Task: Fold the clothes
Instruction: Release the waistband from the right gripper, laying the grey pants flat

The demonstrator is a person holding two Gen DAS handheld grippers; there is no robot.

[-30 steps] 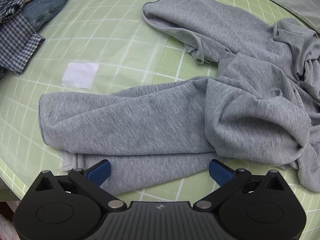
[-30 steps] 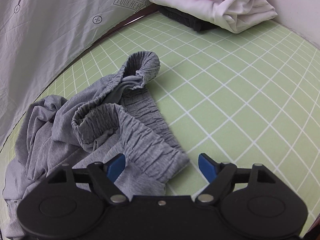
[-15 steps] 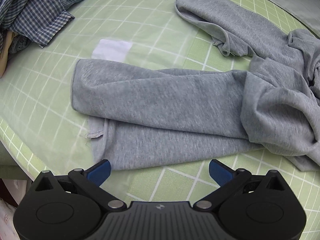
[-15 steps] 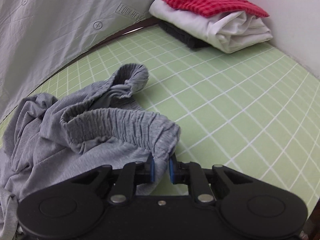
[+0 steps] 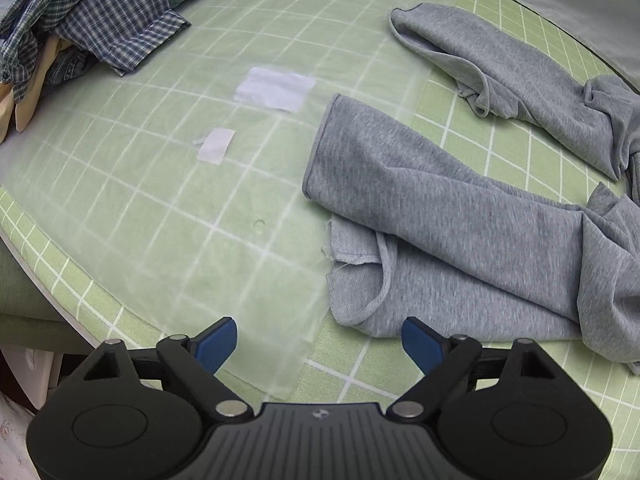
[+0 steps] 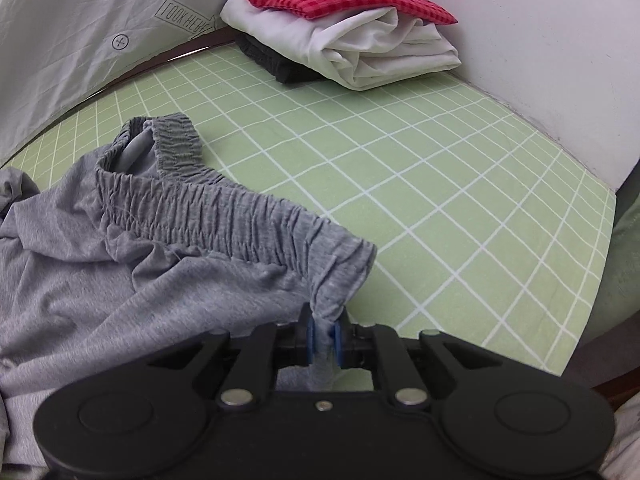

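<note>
Green checked table (image 5: 132, 216) holds the gray pants (image 5: 460, 216) spread crumpled, right gripper (image 6: 323, 338) pinching the waistband (image 6: 224, 216) corner, left gripper (image 5: 318, 338) closing, nothing yet between its jaws, beside the leg hem (image 5: 352, 256); grab both hem layers, then pull taut.

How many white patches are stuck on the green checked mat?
2, both seen in the left wrist view: a larger white patch near the middle of the green mat, and a smaller white patch just below and left of it. Clothes may hide others.
</note>
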